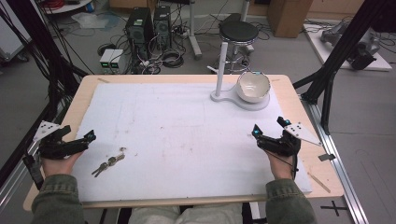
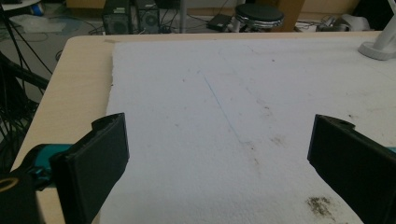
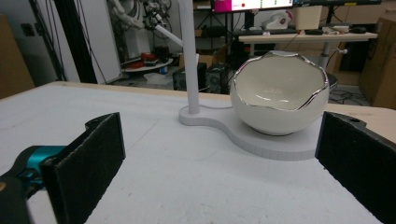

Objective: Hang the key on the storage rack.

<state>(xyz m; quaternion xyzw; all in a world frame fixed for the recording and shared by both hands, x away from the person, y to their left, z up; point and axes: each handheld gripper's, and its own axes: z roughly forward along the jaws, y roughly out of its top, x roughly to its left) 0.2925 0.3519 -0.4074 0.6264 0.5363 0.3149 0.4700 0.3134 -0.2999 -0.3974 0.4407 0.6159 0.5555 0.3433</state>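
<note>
White foam covers the table [image 1: 187, 196]; keys [image 1: 108, 162] lie just right of the left tongs [image 1: 77, 135]; both left and right tongs [image 1: 269, 127] gape, released.

The keys [image 1: 109, 163] look like dull metal, lying on a matt white sheet [image 1: 187, 140] with a rough, foam-like grain and brownish smudges. Around the sheet shows the table [image 1: 81, 100], pale smooth wood. At the sheet's far right corner, the bowl [image 3: 279, 93] is glossy ceramic, cream inside, with a shiny rim. Under the bowl, the stand [image 3: 219, 123] looks like matt white plastic.
</note>
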